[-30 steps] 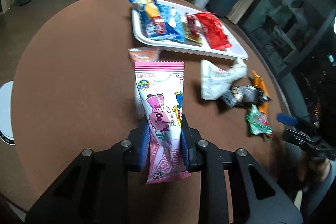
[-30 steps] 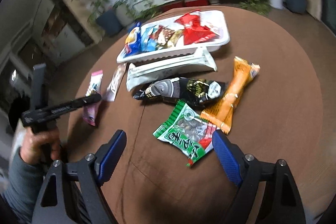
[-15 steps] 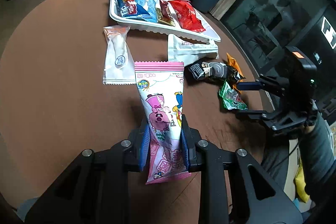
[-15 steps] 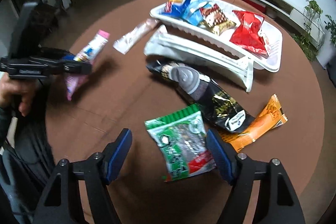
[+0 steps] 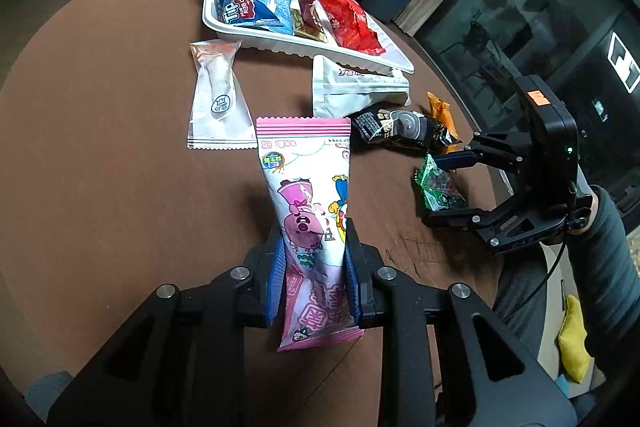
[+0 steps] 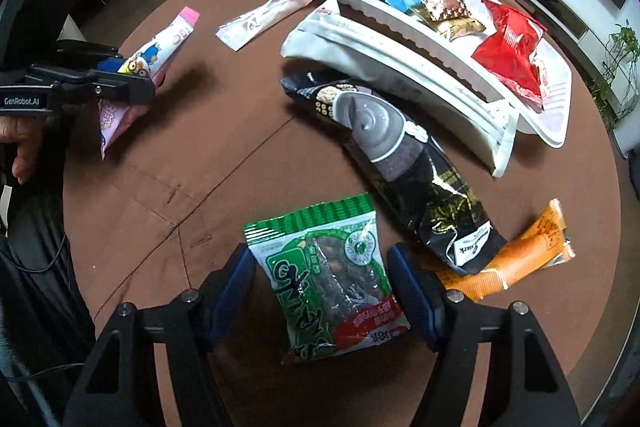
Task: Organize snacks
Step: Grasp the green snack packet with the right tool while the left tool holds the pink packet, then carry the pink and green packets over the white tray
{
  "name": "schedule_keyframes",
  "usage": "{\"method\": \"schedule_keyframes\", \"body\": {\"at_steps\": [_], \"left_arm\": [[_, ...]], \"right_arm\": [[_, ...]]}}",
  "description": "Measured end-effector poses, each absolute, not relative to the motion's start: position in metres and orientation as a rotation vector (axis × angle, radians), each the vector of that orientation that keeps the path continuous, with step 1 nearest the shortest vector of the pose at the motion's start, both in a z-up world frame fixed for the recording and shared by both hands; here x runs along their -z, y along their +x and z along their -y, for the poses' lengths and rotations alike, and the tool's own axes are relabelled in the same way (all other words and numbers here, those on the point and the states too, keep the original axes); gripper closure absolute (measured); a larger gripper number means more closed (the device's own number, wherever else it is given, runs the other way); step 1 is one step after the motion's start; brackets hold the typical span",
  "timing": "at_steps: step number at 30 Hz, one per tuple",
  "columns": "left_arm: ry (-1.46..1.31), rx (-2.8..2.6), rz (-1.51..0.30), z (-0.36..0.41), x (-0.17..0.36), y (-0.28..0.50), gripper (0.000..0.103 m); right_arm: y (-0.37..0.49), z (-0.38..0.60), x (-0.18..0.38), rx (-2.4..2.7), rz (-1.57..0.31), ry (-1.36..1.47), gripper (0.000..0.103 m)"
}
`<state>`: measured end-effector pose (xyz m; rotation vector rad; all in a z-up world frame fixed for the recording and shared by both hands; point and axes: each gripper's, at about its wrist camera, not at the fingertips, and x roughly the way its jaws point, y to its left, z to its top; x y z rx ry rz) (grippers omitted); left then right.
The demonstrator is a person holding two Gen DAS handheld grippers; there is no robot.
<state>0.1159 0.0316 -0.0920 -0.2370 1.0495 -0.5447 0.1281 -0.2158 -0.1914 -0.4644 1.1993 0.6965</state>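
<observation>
My left gripper [image 5: 314, 239] is shut on a pink cartoon snack packet [image 5: 308, 187] and holds it above the round brown table; it also shows in the right wrist view [image 6: 132, 75]. My right gripper [image 6: 320, 263] is open, its fingers on either side of a green snack packet [image 6: 328, 279] lying on the table; that packet also shows in the left wrist view [image 5: 438, 183]. A white tray [image 5: 376, 61] at the far side holds several snacks.
On the table lie a clear white packet [image 5: 214, 99], a white pouch [image 6: 400, 63] against the tray, a black packet [image 6: 404, 163] and an orange packet [image 6: 516, 255]. Plants and a low white shelf stand beyond the table.
My right gripper has moved down and forward so the green packet now lies between its fingers. My left gripper still holds the pink packet, with the view shifted slightly.
</observation>
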Motion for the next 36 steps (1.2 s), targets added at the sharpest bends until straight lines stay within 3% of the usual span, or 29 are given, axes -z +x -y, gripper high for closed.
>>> {"method": "schedule_keyframes", "body": {"at_steps": [10,23,36], "left_arm": [[-0.234,0.560,-1.056,-0.027,0.095,0.118,0.079],[-0.231,0.577,-1.058,-0.017,0.099,0.119,0.079],[-0.249,0.591,-1.038,-0.019,0.094,0.116,0.079]], "right_arm": [[0.125,0.200,0.193,-0.684,-1.224,-0.470,0.040],[0.113,0.196,0.182,-0.618,-1.244,-0.347,0.074],[0.091,0.216,0.157,-0.643,-1.172,-0.002,0.077]]}}
